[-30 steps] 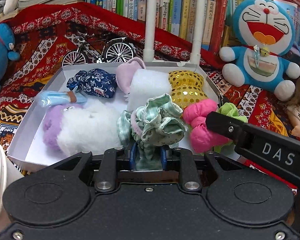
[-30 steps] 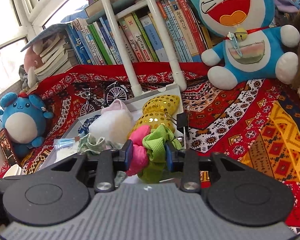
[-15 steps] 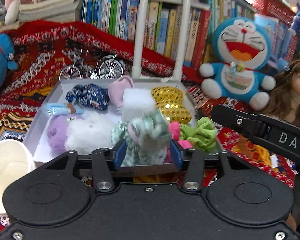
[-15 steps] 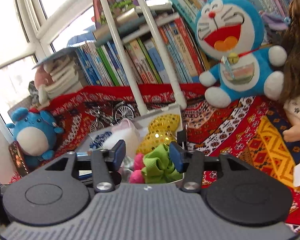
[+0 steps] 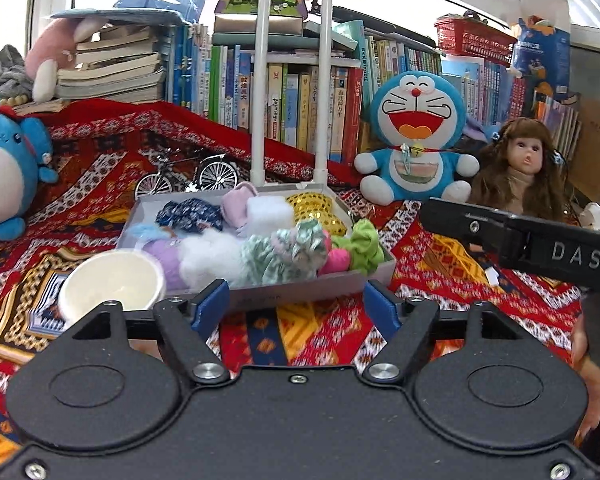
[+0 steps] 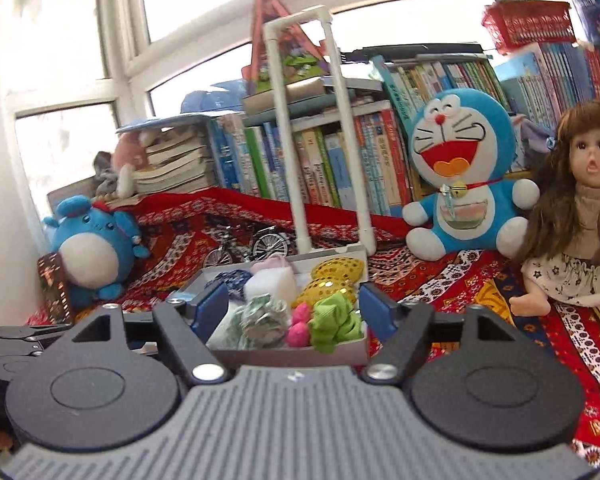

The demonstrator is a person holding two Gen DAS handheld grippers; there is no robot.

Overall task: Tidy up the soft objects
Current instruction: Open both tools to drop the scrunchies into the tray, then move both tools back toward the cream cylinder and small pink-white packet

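Note:
A shallow grey box (image 5: 300, 289) (image 6: 284, 354) on the patterned red cloth holds several soft items: a mint checked scrunchie (image 5: 290, 250) (image 6: 262, 322), a pink piece (image 5: 336, 258) (image 6: 298, 326), a lime green scrunchie (image 5: 362, 242) (image 6: 334, 320), a gold sequin bow (image 5: 314, 208) (image 6: 334, 278), a white sponge (image 5: 268, 210), white fluff (image 5: 208, 254), a purple pom (image 5: 166, 256) and a navy floral piece (image 5: 190, 214). My left gripper (image 5: 296, 308) is open and empty, back from the box's near wall. My right gripper (image 6: 290, 310) is open and empty, above the near edge.
A white paper cup (image 5: 110, 286) stands left of the box. A Doraemon plush (image 5: 414, 140), a doll (image 5: 520, 172), a blue plush (image 5: 4, 168), a model bicycle (image 5: 188, 176) and a white pipe frame (image 5: 288, 80) surround it. Books line the back. The other gripper's arm (image 5: 520, 240) crosses at right.
Both grippers opened, letting go of the mint scrunchie and the green and pink pieces in the box, then pulled back and up from it.

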